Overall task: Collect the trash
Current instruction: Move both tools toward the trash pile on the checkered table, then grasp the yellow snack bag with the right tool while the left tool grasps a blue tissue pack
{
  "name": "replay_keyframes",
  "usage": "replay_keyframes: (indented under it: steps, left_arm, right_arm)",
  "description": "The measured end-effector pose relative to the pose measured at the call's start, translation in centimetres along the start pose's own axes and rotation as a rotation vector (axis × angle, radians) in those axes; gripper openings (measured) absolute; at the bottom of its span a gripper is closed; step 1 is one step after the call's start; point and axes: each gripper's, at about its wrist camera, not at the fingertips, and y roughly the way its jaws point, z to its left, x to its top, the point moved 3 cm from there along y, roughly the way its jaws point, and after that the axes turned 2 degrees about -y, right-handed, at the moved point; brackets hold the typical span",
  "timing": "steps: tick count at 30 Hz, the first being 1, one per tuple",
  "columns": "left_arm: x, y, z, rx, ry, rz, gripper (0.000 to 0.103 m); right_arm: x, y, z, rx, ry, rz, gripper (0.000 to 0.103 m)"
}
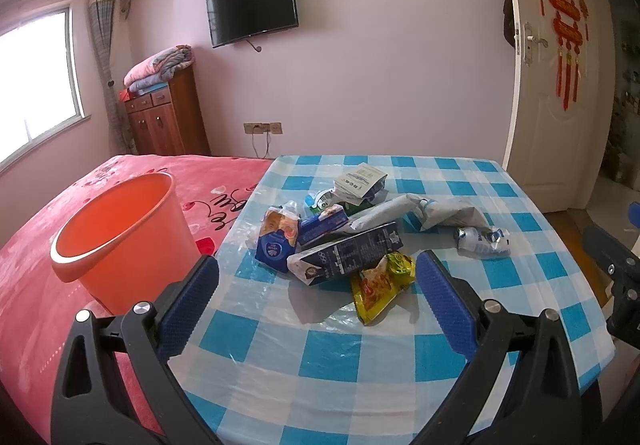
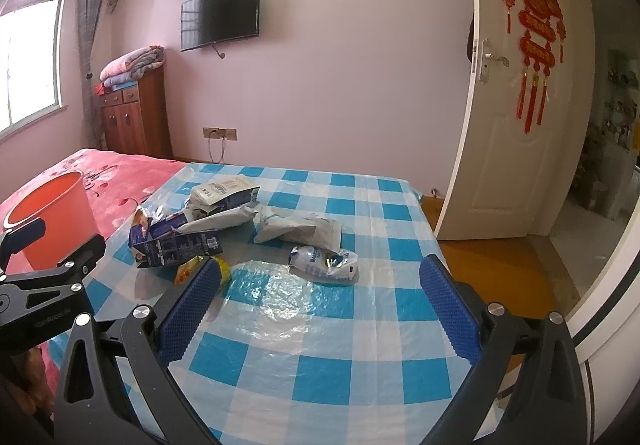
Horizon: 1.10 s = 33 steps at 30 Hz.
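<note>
Left wrist view: your left gripper [image 1: 318,285] hangs spread wide and empty over the checked table [image 1: 360,365]. Just ahead, a crushed dark milk carton [image 1: 346,255] lies flat, long axis running left-near to right-far, atop a heap of wrappers. Your right gripper [image 2: 320,285] gapes likewise behind a crumpled white pouch [image 2: 324,260].

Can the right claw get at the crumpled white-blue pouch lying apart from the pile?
Probably yes. The right claw is open and the crumpled pouch lies alone on the checked tablecloth, just ahead between its fingers, with nothing on top. The pile of cartons sits off to the left.
</note>
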Motion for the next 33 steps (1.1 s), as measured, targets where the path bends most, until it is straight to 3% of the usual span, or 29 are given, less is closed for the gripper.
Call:
replay_keyframes:
  steps: [8, 11, 19, 33]
  left_arm:
    - [-0.6, 0.4, -0.2, -0.012, 0.009, 0.017, 0.099]
    - [-1.0, 0.8, 0.0, -0.029, 0.011, 0.033, 0.099]
    - [-3.8, 2.8, 1.5, -0.146, -0.012, 0.11, 0.099]
    - [-4.0, 8.1, 2.9, -0.217, -0.102, 0.195, 0.099]
  right_arm:
    - [-0.3, 0.5, 0.2, 0.025, -0.008, 0.009, 0.099]
    - [-0.8, 1.3, 0.3, 0.075, -0.009, 0.032, 0.098]
    - [-4.0, 5.1, -0.2, 0.128, 0.001, 0.144, 0.099]
    - [-5.7, 12.0, -5.1, 0.131, 0.177, 0.303, 0.099]
